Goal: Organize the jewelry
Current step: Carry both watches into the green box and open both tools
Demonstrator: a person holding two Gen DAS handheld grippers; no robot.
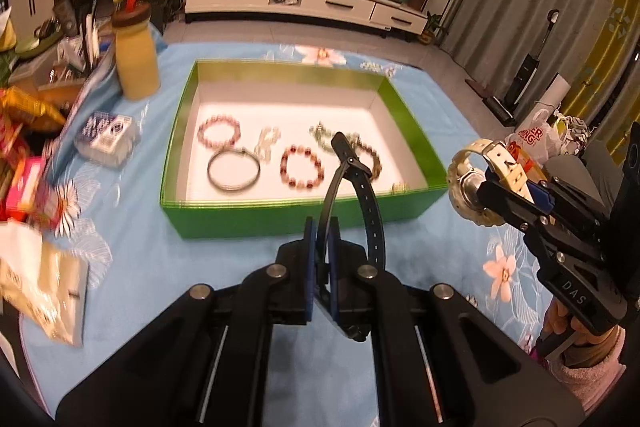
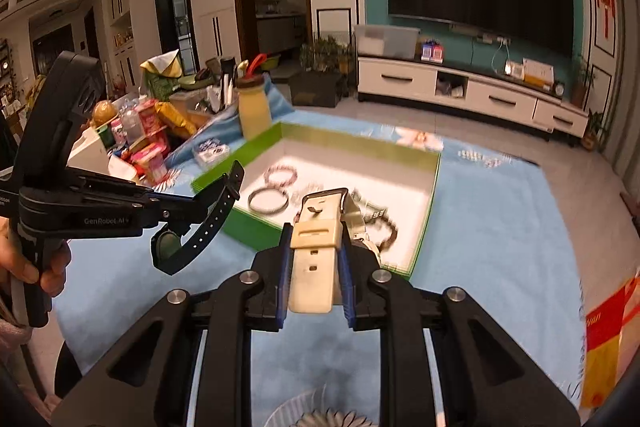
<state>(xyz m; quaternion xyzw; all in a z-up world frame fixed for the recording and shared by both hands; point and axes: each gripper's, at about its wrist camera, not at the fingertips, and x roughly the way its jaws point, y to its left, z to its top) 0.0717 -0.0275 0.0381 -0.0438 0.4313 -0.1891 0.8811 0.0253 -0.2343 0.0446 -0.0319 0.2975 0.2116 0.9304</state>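
We hold a watch in each gripper, short of the box [image 1: 280, 223].

Our left fingers [image 1: 309, 267] clamp the black watch [image 1: 374, 211], its face hidden between them; our right fingers [image 2: 285, 279] pinch the cream watch [image 2: 316, 267] strap, blocking its dial. Blurred bracelets [image 1: 302, 167] lie beyond.

My left tongs [image 1: 322, 259] are matt black plastic with blue rubbery pads, and they pinch a dark watch [image 1: 360, 195] whose strap looks like smooth matt rubber. The cream watch [image 2: 320, 259] in my right tongs [image 2: 316, 279] has a scuffed, dull plastic strap and a shiny metal case back. The green box [image 1: 248, 217] is glossy card, white inside. The blue cloth [image 1: 140, 259] under it looks soft and fuzzy.
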